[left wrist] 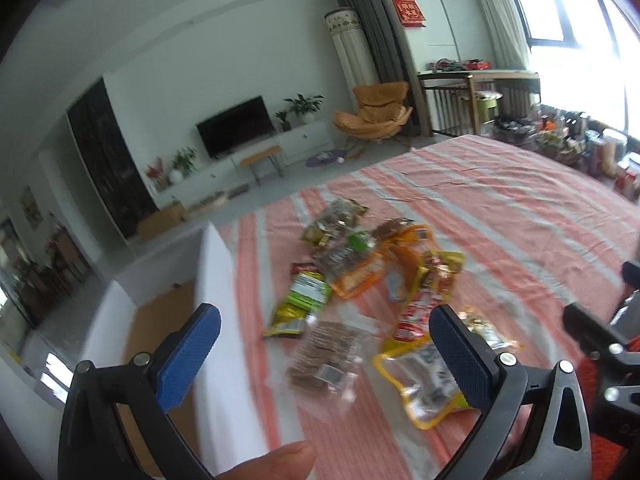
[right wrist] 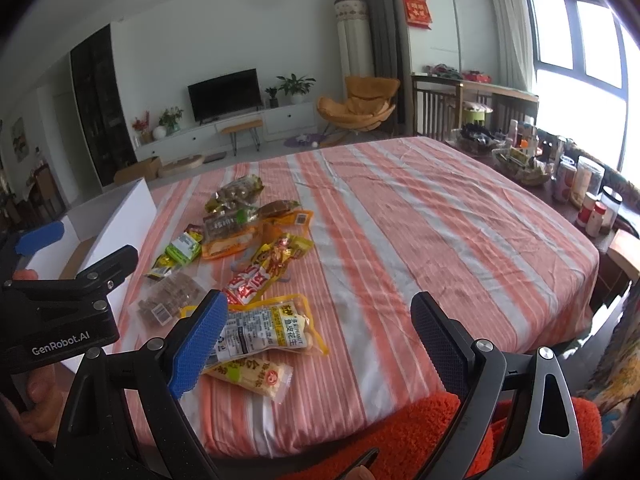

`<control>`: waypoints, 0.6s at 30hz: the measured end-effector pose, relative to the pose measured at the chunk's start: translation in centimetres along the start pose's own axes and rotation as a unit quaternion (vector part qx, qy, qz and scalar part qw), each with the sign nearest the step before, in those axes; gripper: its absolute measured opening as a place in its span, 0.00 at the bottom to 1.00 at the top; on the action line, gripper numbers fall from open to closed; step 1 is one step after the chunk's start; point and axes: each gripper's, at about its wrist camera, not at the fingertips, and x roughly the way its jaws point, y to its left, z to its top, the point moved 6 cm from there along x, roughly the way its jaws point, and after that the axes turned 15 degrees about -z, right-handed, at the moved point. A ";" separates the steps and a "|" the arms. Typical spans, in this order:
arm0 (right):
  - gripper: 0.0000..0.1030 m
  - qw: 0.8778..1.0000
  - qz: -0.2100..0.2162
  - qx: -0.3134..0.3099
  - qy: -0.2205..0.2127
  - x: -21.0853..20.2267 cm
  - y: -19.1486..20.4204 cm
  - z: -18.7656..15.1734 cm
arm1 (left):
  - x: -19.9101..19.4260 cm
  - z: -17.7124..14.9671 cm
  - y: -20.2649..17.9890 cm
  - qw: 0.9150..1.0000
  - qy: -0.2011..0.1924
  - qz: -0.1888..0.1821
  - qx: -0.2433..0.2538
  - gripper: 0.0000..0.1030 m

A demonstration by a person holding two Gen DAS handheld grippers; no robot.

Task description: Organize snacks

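Several snack packets lie in a loose pile on the striped cloth (right wrist: 420,216). Among them are a clear bag of brown biscuits (left wrist: 326,354), a yellow-edged peanut bag (right wrist: 268,330), a red and yellow packet (right wrist: 266,270) and a green packet (left wrist: 306,290). A white cardboard box (left wrist: 218,300) stands at the cloth's left side, also seen as the box (right wrist: 120,208) in the right wrist view. My left gripper (left wrist: 326,354) hovers open above the biscuit bag with nothing between its fingers. My right gripper (right wrist: 320,338) is open over the near edge, beside the peanut bag, holding nothing.
Jars, bottles and baskets (right wrist: 560,176) crowd a side table at the right. An orange fluffy cushion (right wrist: 420,432) lies under the right gripper. Beyond the cloth are a TV (right wrist: 224,92), an orange chair (right wrist: 360,108) and a wooden crib (right wrist: 460,104).
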 end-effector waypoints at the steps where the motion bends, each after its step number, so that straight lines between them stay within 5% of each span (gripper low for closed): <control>1: 0.92 1.000 0.000 -0.001 -0.001 0.0 0.0 0.0 | 0.0 0.0 0.0 1.000 -0.002 0.007 0.009 1.00; 18: 0.92 1.000 0.000 -0.006 0.003 -0.1 0.1 0.0 | 0.5 -0.1 -0.7 0.998 0.034 -0.044 0.009 1.00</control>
